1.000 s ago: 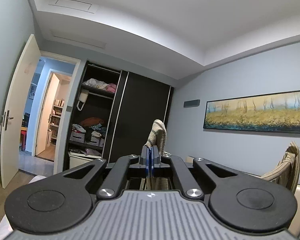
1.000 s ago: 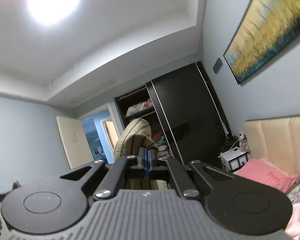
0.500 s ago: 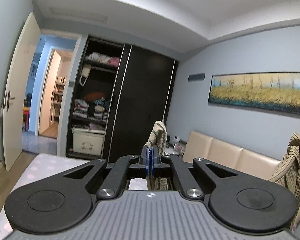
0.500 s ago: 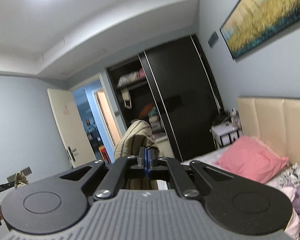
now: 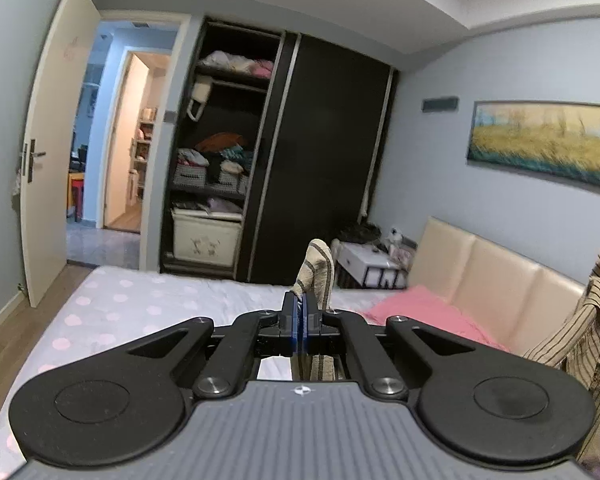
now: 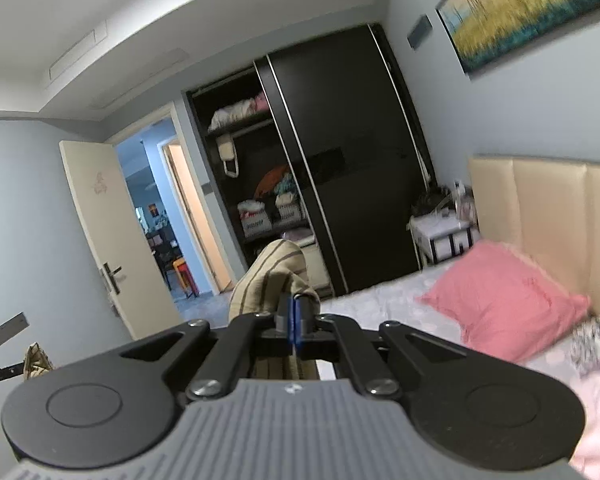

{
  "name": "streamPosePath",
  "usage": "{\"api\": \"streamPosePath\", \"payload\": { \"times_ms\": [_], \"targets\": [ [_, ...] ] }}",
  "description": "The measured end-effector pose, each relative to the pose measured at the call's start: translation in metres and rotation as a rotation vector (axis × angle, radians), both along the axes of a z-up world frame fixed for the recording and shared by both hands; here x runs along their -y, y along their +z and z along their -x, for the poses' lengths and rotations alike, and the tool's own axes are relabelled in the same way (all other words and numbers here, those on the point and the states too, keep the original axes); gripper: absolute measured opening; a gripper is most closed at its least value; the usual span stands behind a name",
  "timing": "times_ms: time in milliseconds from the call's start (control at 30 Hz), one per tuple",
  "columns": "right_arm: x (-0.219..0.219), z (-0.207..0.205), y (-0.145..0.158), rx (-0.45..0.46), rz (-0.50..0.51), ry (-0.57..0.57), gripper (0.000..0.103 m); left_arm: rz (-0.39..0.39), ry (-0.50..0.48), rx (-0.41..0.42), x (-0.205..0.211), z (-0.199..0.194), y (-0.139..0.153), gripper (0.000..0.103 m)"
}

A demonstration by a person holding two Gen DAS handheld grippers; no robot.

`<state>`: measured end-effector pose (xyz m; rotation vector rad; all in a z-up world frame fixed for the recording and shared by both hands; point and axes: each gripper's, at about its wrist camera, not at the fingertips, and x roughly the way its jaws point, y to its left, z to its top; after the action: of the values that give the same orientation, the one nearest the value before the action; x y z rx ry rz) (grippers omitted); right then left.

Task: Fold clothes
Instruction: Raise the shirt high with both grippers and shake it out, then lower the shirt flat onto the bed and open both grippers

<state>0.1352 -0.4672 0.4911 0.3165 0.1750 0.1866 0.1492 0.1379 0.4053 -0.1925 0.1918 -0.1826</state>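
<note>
Each hand-held gripper (image 5: 299,322) has black linkage arms, silver screws, blue pads, ribbed grey housing.

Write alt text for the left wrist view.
The left gripper is shut on a beige striped garment, held up over a bed with a pink pillow. Behind stand an open dark wardrobe and an open door; more striped cloth hangs at right.

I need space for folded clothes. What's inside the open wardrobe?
The wardrobe holds pale and pink bundles on the top shelf, a white bag hanging below, heaped clothes over baskets, and a white bin at the bottom. The half behind the dark door is hidden.
</note>
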Motion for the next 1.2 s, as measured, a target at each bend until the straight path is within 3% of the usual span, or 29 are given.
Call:
{"api": "streamPosePath", "payload": {
  "times_ms": [67, 267, 367, 467, 667, 933, 1033, 1200],
  "targets": [
    [-0.001, -0.008, 0.018, 0.065, -0.008, -0.009, 0.002, 0.007, 0.015, 0.022, -0.002, -0.012, 0.003, 0.001],
    [0.018, 0.013, 0.059, 0.275, -0.077, -0.014, 0.002, 0.04, 0.047, 0.236, -0.015, 0.014, 0.046, 0.001],
    [0.03, 0.032, 0.055, 0.298, -0.09, 0.008, 0.002, 0.029, 0.03, 0.271, -0.017, 0.037, 0.045, 0.001],
    [0.04, 0.051, 0.03, 0.249, -0.083, 0.032, 0.002, 0.011, -0.017, 0.251, -0.016, 0.063, 0.021, 0.0],
    [0.056, 0.084, -0.08, 0.042, -0.084, 0.062, 0.002, -0.013, -0.115, 0.08, -0.011, 0.104, -0.091, 0.001],
    [0.057, 0.13, -0.281, -0.332, -0.058, 0.174, 0.002, -0.077, -0.22, -0.217, -0.017, 0.155, -0.259, 0.001],
    [0.054, 0.145, -0.34, -0.472, -0.04, 0.217, 0.002, -0.122, -0.278, -0.351, -0.016, 0.176, -0.307, 0.001],
    [0.053, 0.167, -0.422, -0.698, -0.012, 0.258, 0.002, -0.163, -0.362, -0.552, -0.013, 0.199, -0.355, 0.001]
  ]
}}
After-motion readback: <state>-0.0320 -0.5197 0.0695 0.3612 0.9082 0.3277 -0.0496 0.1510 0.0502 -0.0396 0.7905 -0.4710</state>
